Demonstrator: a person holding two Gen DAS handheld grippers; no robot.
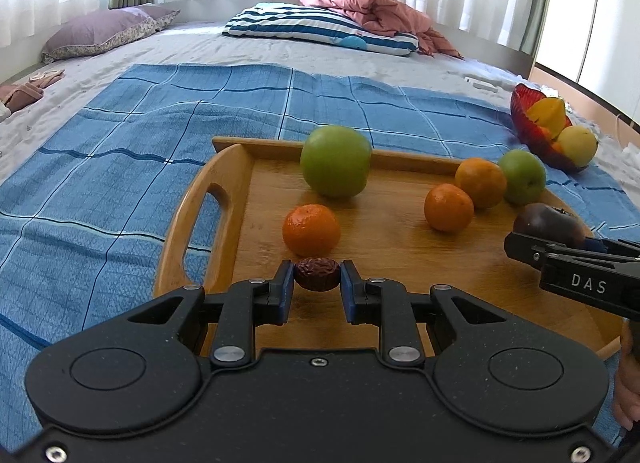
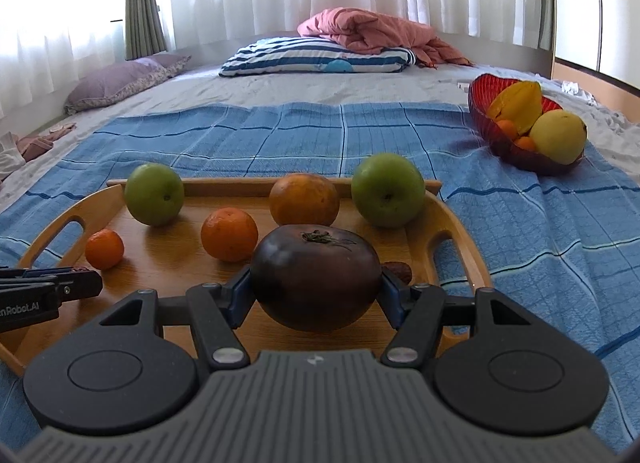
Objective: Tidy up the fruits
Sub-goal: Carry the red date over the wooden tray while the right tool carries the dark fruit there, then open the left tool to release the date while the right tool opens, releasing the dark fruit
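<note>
Your left gripper (image 1: pixel 318 277) is clamped down narrow on a small wrinkled date (image 1: pixel 317 274), pads pressing both its ends, low over the near edge of the wooden tray (image 1: pixel 208 183). Your right gripper (image 2: pixel 316 283) stands about half open around a big dark tomato (image 2: pixel 316 275), blue pads against both flanks, also just above the tray floor.

Both fruits look secure, so keep the squeeze as it is — the date is soft and the tomato bruises easily. If you are setting them down, lower until each one rests on the wood before you let go; the tomato is round and will likely roll towards the oranges otherwise. If they belong in the red bowl (image 2: pixel 486 93) off to your right on the blue blanket (image 2: pixel 520 223), lift clear of the tray rim first.

Mind the neighbours: one mandarin (image 1: pixel 311 229) sits just beyond the date, and a second date (image 2: pixel 398 271) lies close by the tomato's right side. Two green apples (image 2: pixel 154 193) stand at the far edge — well out of the way.
</note>
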